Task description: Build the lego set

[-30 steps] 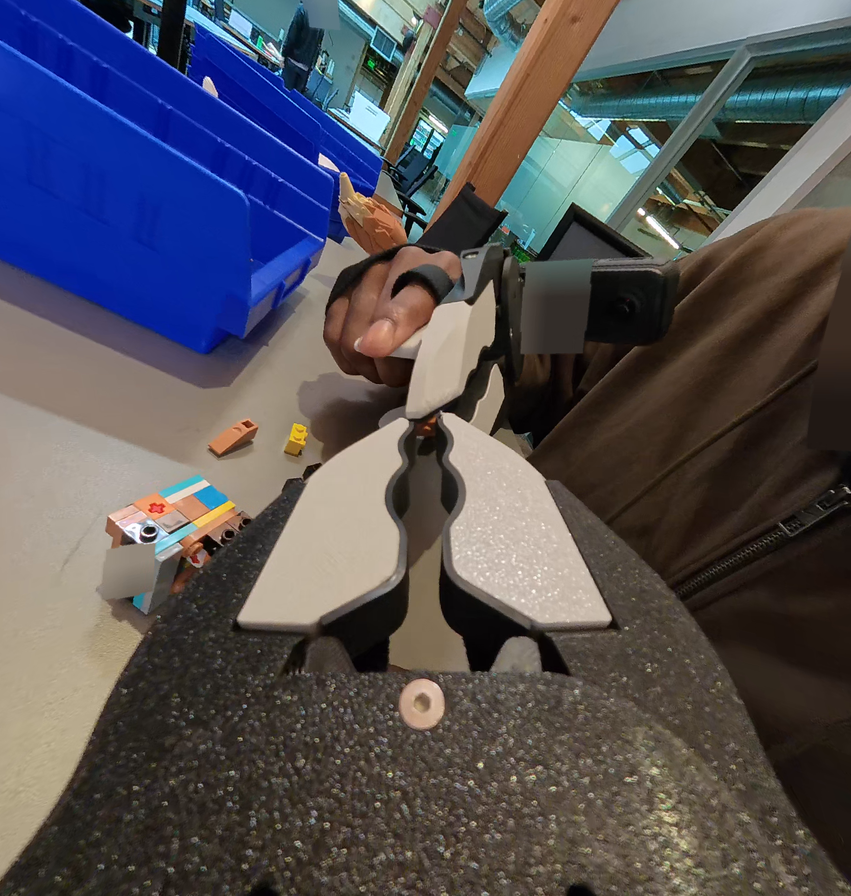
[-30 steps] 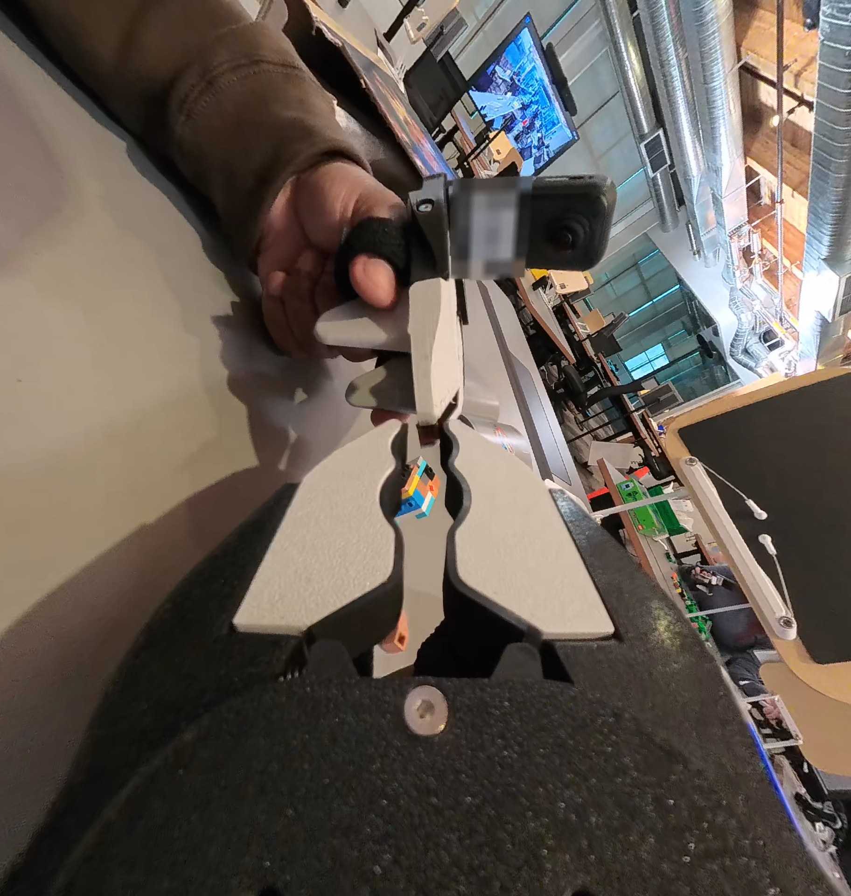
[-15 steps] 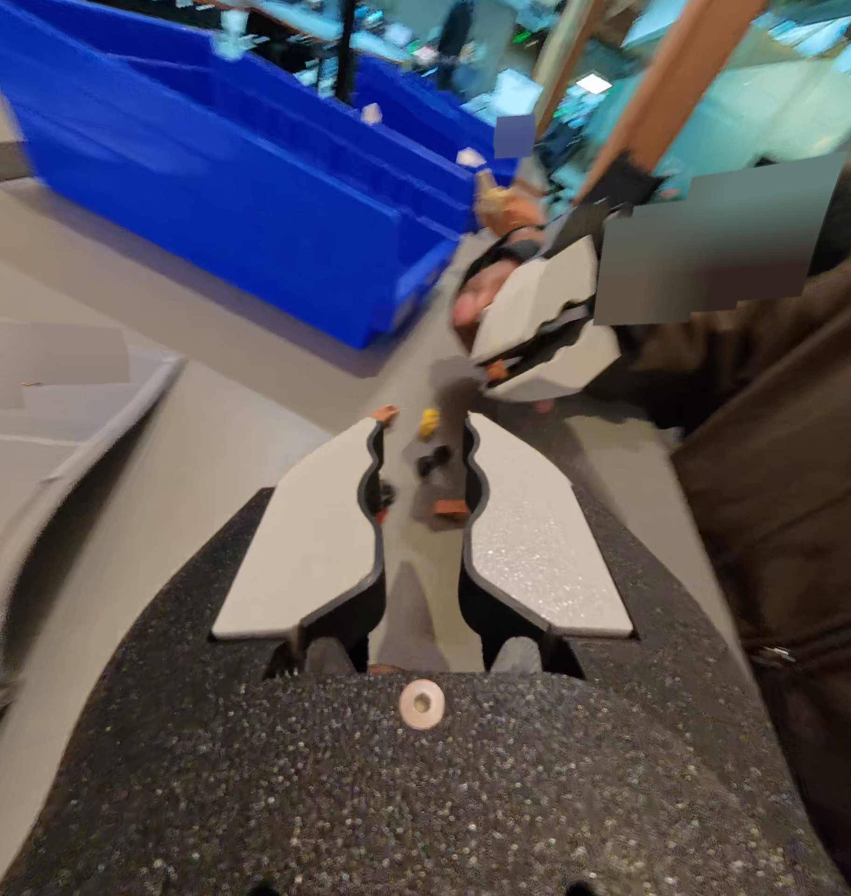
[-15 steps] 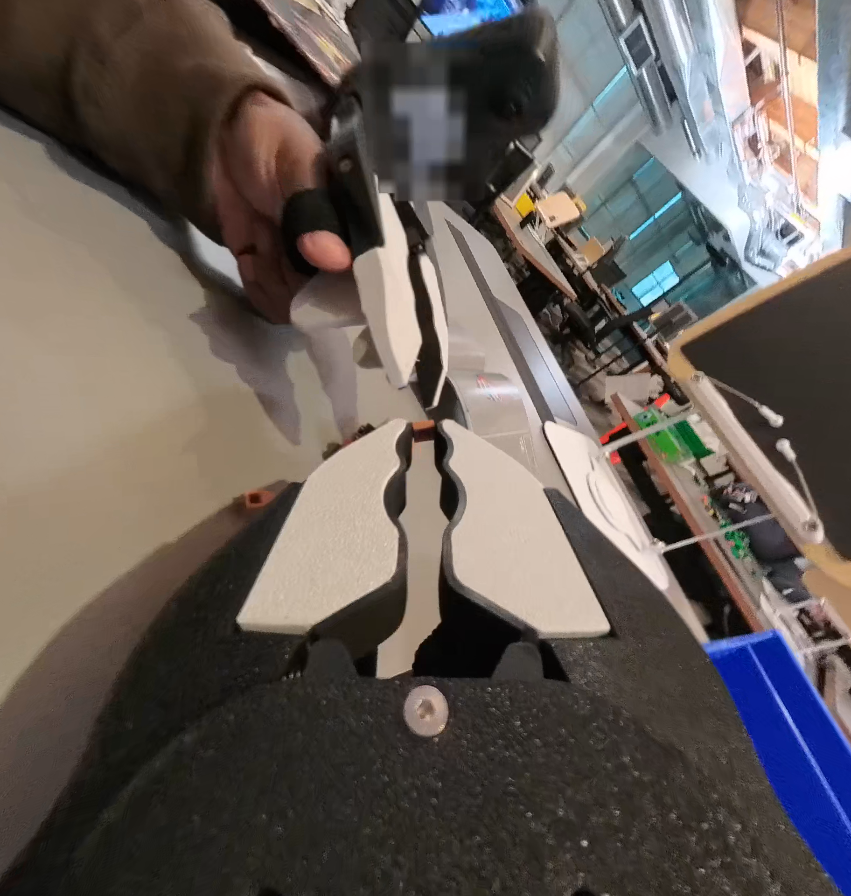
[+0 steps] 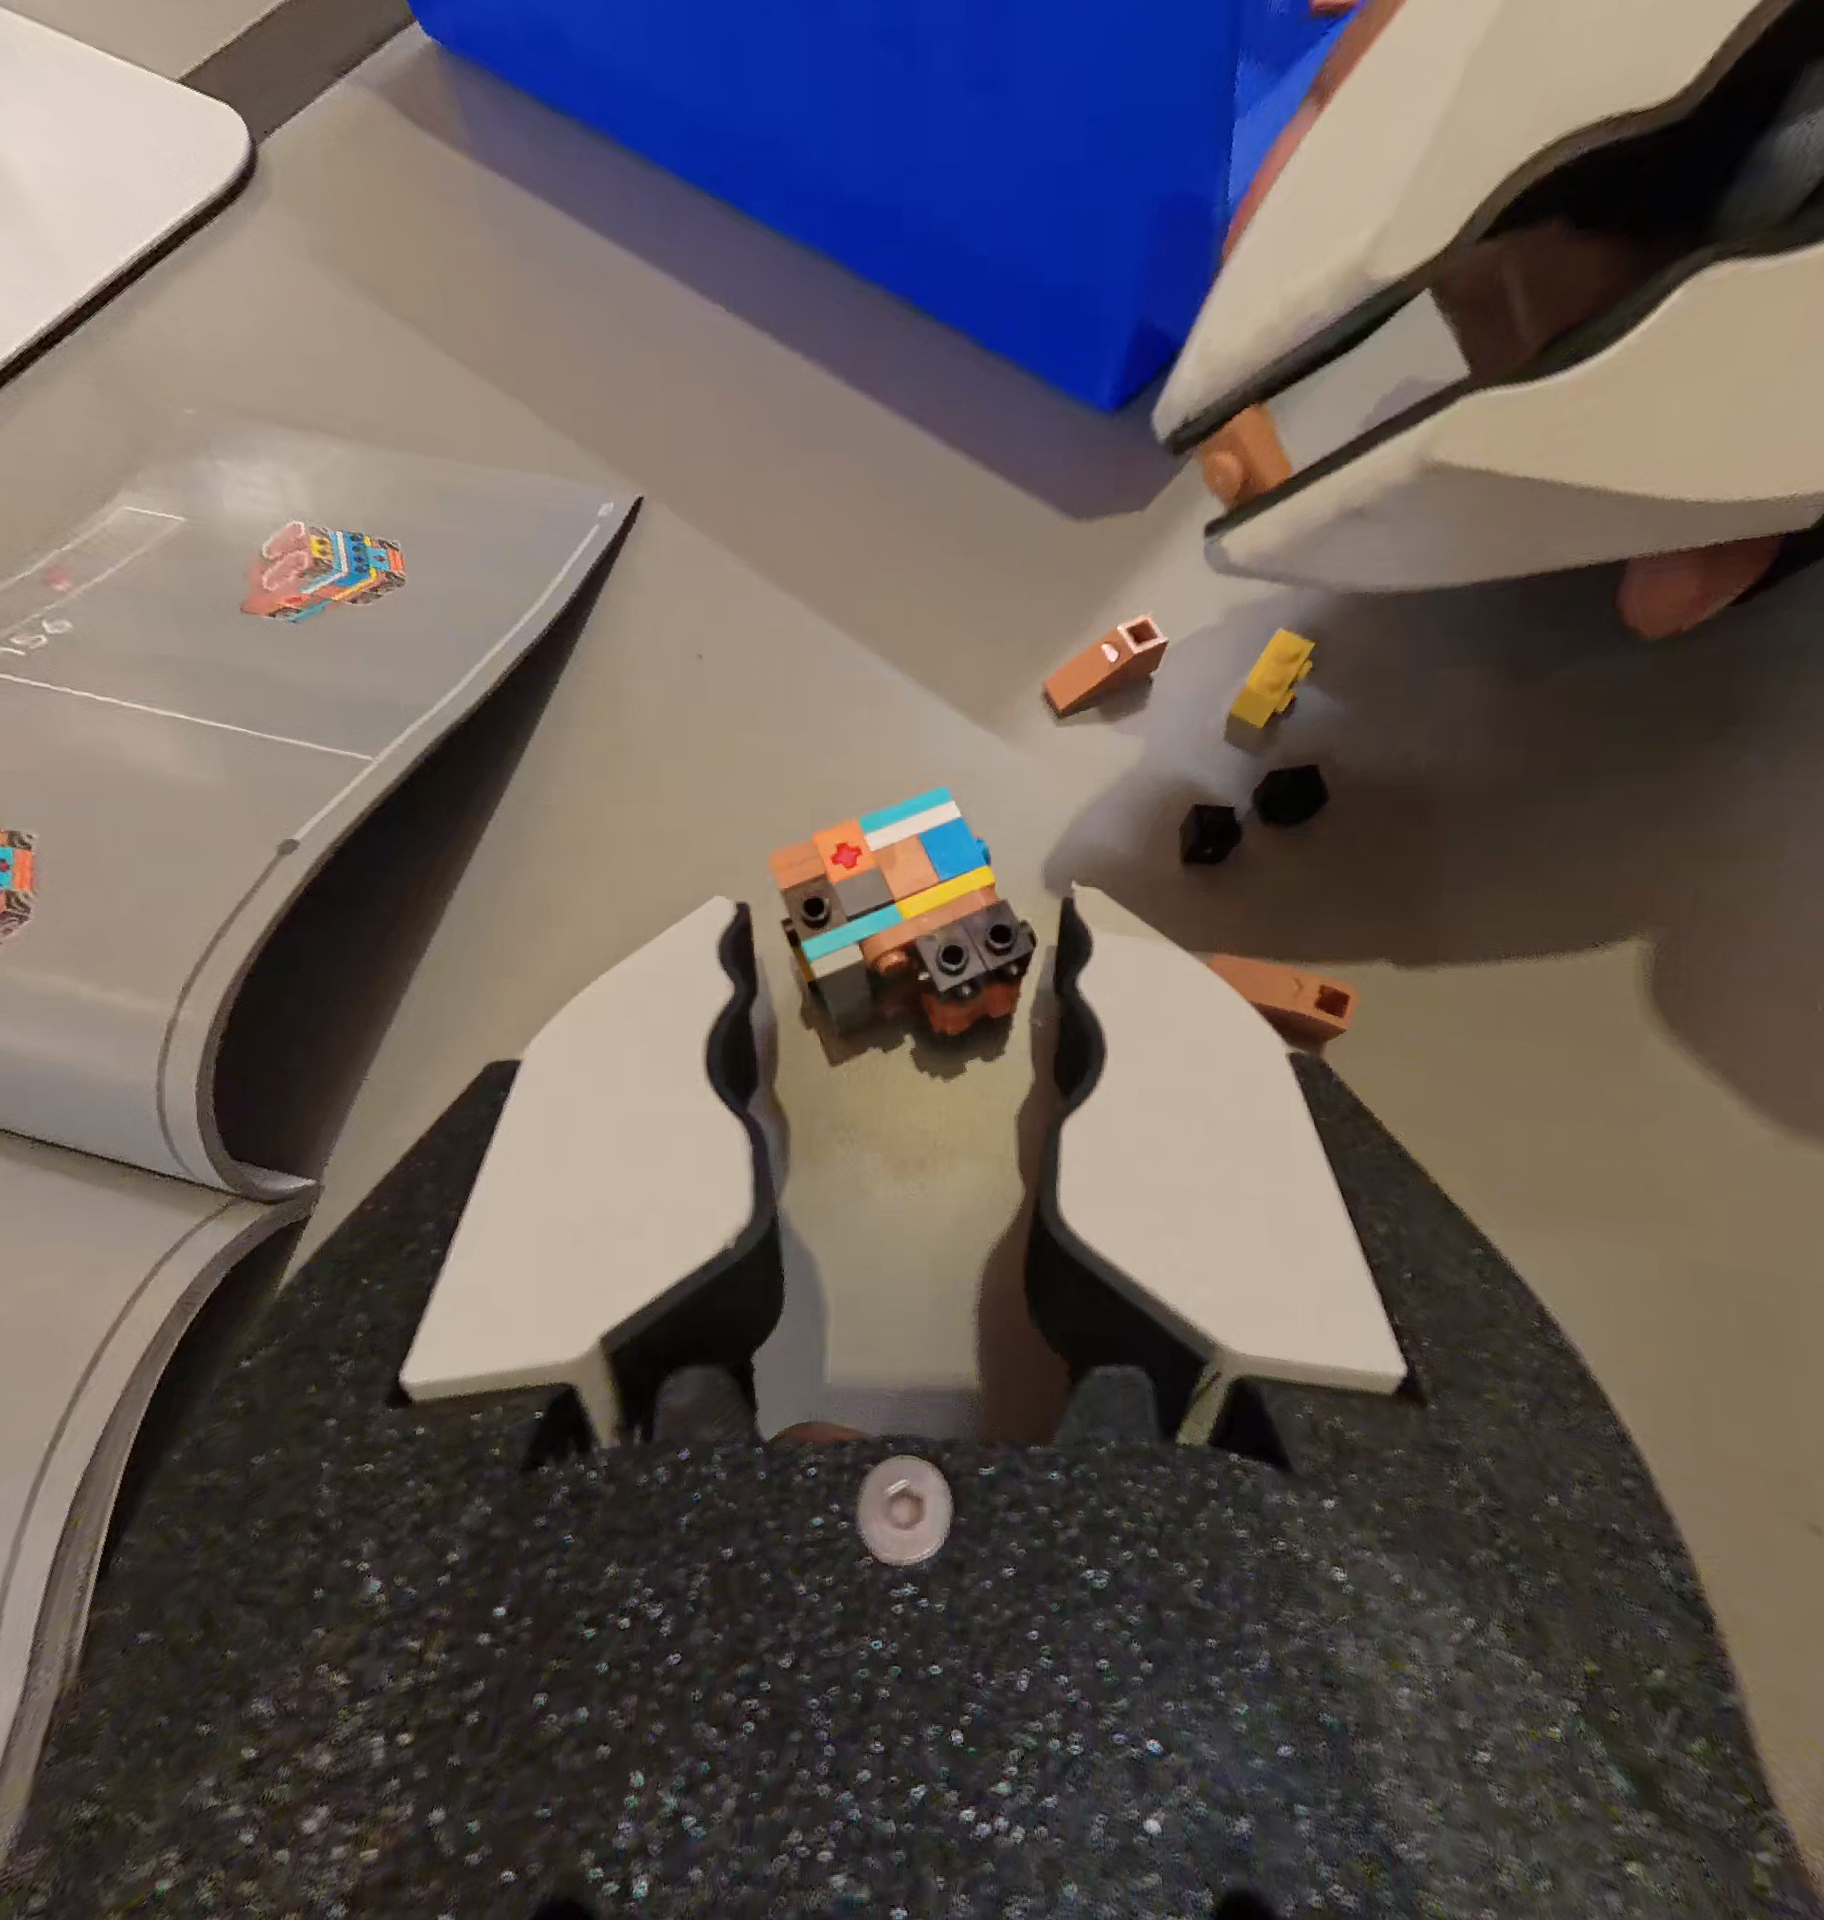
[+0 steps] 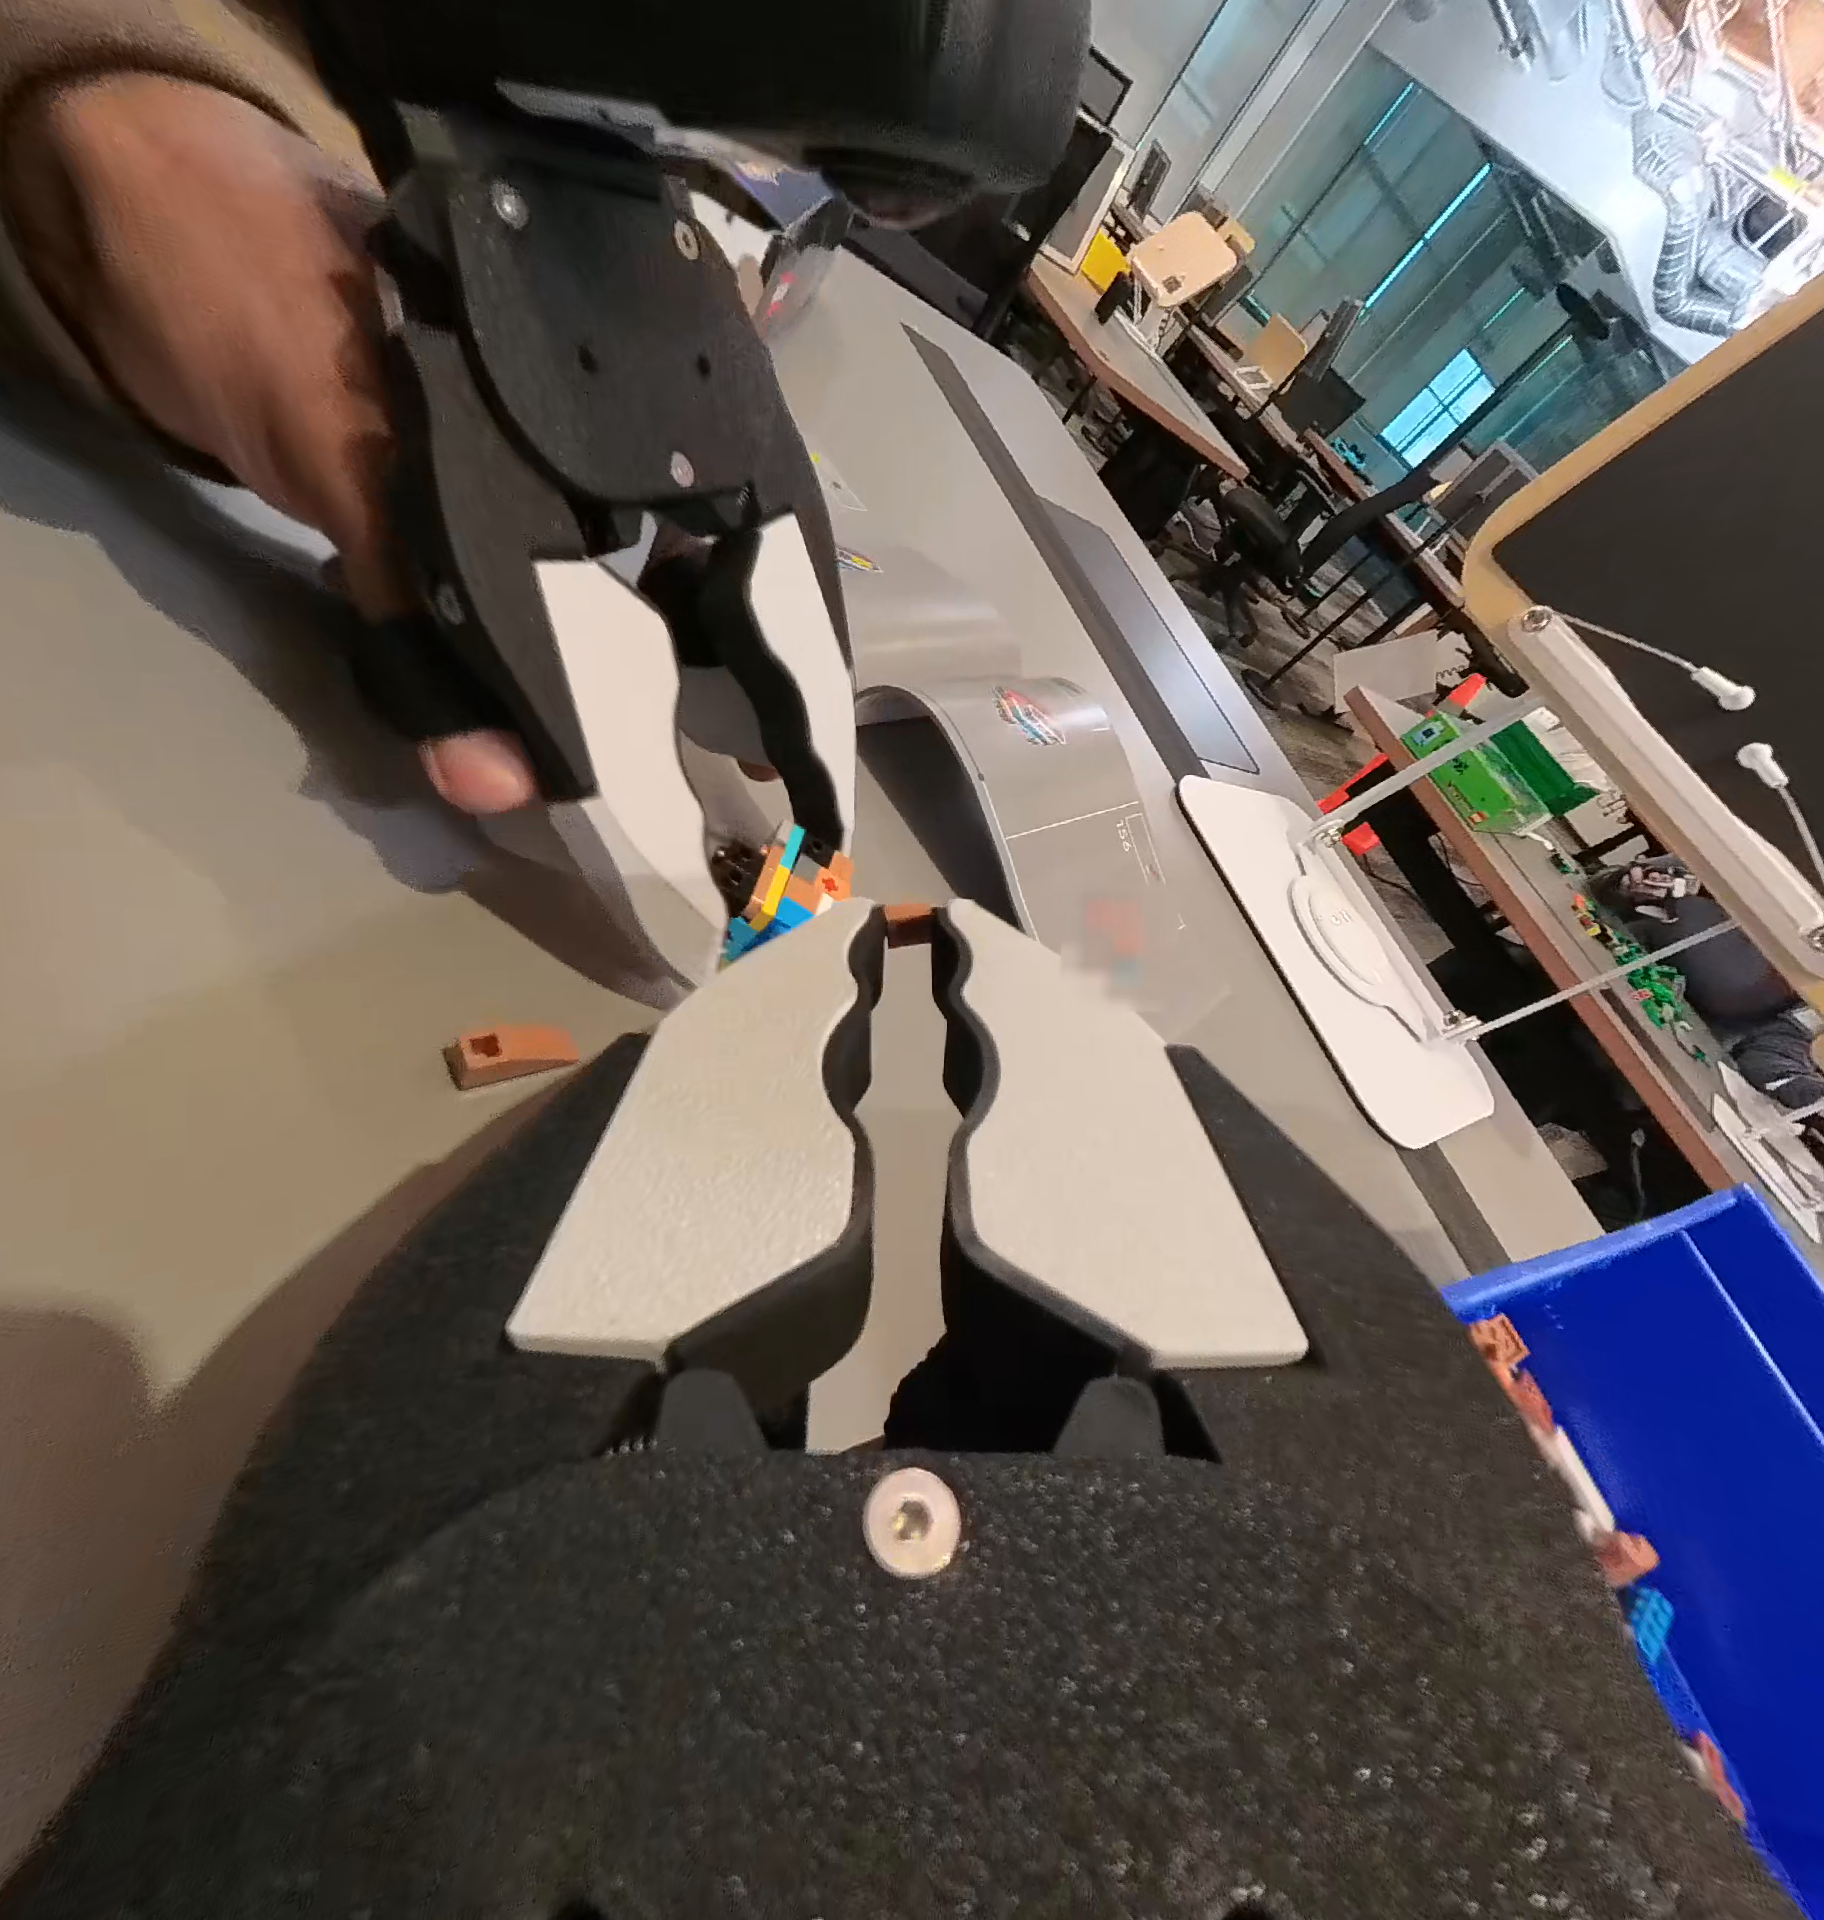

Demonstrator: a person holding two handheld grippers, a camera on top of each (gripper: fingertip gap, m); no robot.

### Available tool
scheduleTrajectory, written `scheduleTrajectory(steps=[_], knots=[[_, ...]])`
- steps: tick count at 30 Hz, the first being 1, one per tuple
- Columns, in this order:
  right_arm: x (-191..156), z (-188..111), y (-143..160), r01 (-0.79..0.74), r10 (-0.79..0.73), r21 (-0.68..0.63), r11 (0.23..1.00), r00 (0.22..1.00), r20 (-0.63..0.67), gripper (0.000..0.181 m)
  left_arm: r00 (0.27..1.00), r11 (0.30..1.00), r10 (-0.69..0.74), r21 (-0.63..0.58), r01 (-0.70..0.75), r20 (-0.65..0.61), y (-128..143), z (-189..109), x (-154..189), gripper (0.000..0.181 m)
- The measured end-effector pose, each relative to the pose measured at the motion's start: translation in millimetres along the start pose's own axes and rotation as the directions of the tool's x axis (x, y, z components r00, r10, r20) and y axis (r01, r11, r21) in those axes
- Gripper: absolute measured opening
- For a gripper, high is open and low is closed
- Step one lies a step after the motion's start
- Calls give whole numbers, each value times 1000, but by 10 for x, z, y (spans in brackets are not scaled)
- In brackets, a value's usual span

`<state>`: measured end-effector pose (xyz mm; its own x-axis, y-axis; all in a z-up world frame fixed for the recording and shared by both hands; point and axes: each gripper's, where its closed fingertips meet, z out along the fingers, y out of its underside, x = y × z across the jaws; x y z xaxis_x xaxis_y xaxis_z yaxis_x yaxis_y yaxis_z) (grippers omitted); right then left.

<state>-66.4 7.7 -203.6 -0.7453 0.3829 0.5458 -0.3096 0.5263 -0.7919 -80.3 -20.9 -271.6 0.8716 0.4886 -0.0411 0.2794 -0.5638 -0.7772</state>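
- One second ago the two grippers met tip to tip in the air; the left gripper now points down at the grey tabletop with its jaws spread wide and nothing between them.
- The small multicoloured lego block assembly, then off to the lower left, now sits on the tabletop just ahead of the left fingertips, framed by them but untouched.
- The right gripper is clamped on a small brown lego brick at its tips, as it was half a second ago.
- In the left wrist view the right gripper enters from the upper right, tilted down, well above the table.
- Loose parts lie right of the assembly: a brown sloped lego piece, a yellow lego piece, two black lego pieces and a second brown sloped piece just beside the left gripper's right finger.
- An open grey instruction booklet bounds the left side; a blue plastic bin closes the far edge.
- Bare tabletop remains between booklet and assembly.
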Motion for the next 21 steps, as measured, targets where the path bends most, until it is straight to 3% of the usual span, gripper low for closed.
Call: scheduleTrajectory(steps=[5, 9, 12, 14, 17, 21], knots=[[-41, 16, 6, -50, 50, -2, 999, 998, 39, 8, 997, 997, 74, -6, -74, -11, -8, 45, 36, 46], [-32, -11, 2, -172, 170, 10, 985, 980, 101, 8, 961, 954, 229, 234, -190, -155, -243, -131, 236, 46], [-6, -85, -123, -281, 266, 67, 957, 949, 168, 8, 908, 820, 356, 540, -190, -221, -499, -480, 376, 46], [7, -143, -247, -351, 322, 108, 930, 921, 219, 8, 869, 722, 386, 688, -75, -311, -611, -743, 472, 45], [-27, -214, -425, -423, 368, 143, 895, 880, 300, 8, 826, 640, 374, 762, 99, -422, -707, -949, 504, 45], [-120, -277, -586, -442, 362, 158, 883, 856, 370, 8, 819, 565, 416, 818, 107, -395, -755, -1051, 544, 45]])
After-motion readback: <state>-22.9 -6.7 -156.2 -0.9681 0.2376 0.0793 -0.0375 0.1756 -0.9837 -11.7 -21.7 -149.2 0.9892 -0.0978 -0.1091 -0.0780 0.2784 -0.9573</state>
